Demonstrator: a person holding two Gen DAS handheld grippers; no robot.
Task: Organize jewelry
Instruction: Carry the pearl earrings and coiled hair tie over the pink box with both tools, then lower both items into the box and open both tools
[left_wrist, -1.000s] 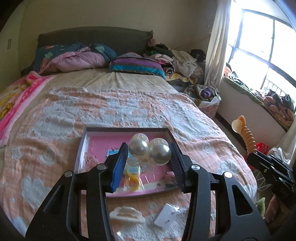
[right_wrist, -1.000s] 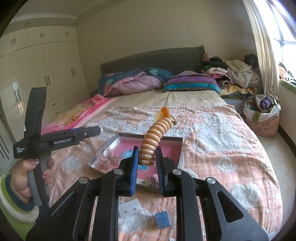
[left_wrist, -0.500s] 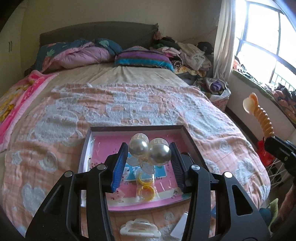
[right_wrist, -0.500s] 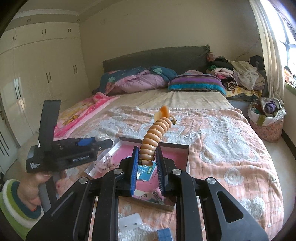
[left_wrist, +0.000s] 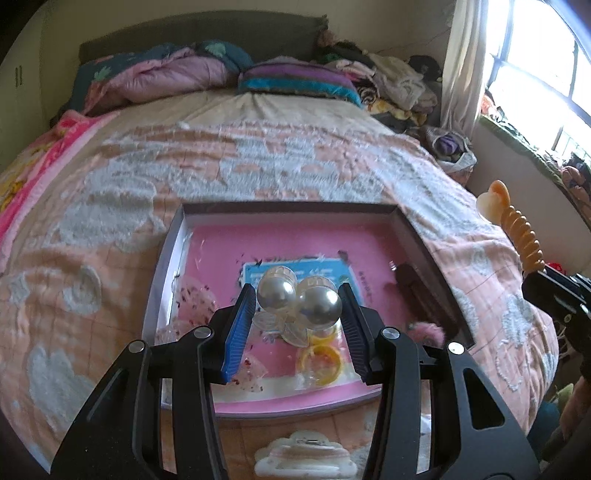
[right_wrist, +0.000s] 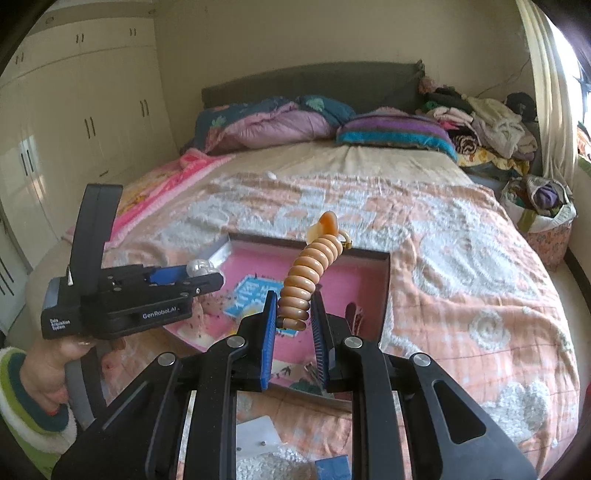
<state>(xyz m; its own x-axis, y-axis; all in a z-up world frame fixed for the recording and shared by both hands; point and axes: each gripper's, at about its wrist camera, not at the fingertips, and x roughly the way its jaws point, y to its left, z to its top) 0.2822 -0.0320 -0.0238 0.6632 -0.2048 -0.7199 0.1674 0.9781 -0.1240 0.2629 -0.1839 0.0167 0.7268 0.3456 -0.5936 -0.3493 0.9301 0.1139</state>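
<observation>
My left gripper (left_wrist: 297, 299) is shut on a hair ornament with two large pearl balls (left_wrist: 298, 299) and clear petals, held above the pink-lined tray (left_wrist: 280, 406) on the bed. My right gripper (right_wrist: 293, 314) is shut on an orange spiral hair tie (right_wrist: 310, 269) that stands up from its fingers; it also shows at the right edge of the left wrist view (left_wrist: 517, 236). The tray (right_wrist: 384, 280) holds yellow rings (left_wrist: 321, 360), a blue card (left_wrist: 295, 271) and a dark clip (left_wrist: 417, 291). The left gripper shows in the right wrist view (right_wrist: 201, 273).
A white cloud-shaped hair claw (left_wrist: 304, 458) lies on the peach blanket in front of the tray. A white card (right_wrist: 258, 435) and a small blue box (right_wrist: 332, 467) lie near the bed's front edge. Pillows and clothes are piled at the headboard.
Both grippers have moved forward over the tray, each still holding its item. The tray looks larger and nearer in both views.
</observation>
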